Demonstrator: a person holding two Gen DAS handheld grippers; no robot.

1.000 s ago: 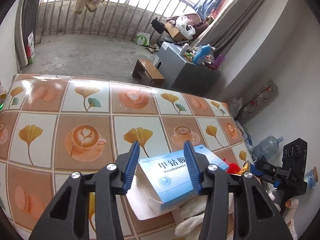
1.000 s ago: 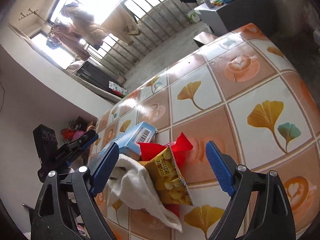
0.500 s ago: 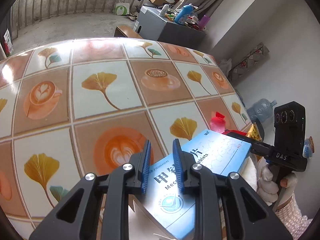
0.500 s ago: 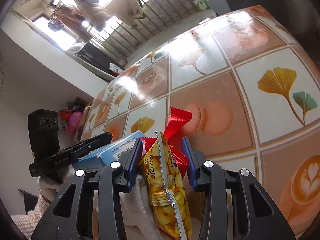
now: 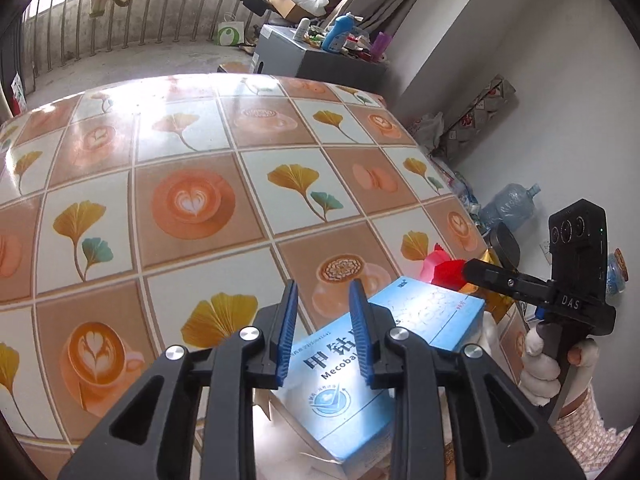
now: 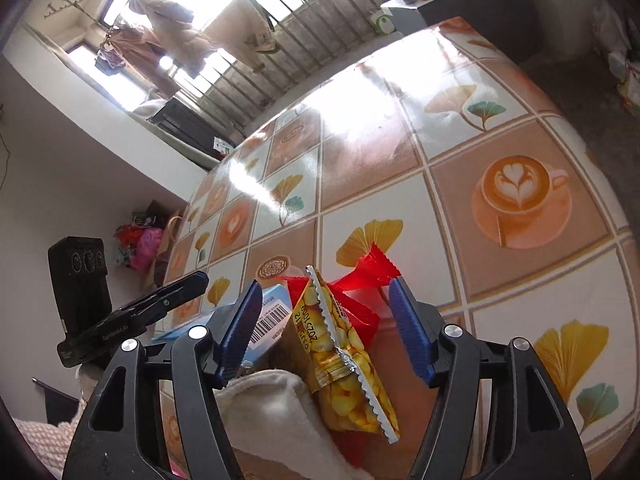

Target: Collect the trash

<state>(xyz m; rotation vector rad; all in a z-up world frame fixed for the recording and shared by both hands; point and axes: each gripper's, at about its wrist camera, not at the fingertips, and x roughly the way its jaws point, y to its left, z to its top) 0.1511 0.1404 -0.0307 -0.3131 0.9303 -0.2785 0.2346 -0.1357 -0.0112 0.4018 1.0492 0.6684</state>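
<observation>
The trash sits in one heap at the near edge of the glossy tablecloth printed with ginkgo leaves and coffee cups [image 5: 192,152]. The landmark of the heap is the light blue cardboard medicine box [image 5: 424,320], lying flat. Under and beside the box lies a white crumpled cloth or tissue [image 6: 276,404]. On the box's far right side, a yellow foil snack wrapper with a serrated edge [image 6: 344,344] stands up against a red plastic wrapper [image 6: 372,268].

The left gripper [image 5: 322,336] hovers over the box's left corner. Its blue ribbed jaws stand narrowly apart and are opening; nothing lies between them, and the box shows beneath and behind the right one. The right gripper [image 6: 326,332] straddles the yellow wrapper. Its jaws are opening, with clear gaps on both sides of the foil, so neither wrapper is pinched.

Several things could go wrong from here. The foil wrapper is thin and stands on edge, so a closing jaw may flatten or push it aside rather than catch it. The red wrapper could slip out if only the yellow one is caught. The box is wider than the left gripper's present gap, so closing now would probably clip a corner and skid it across the slick cloth. The two tools work close together and could knock each other. No bin shows in either view.
</observation>
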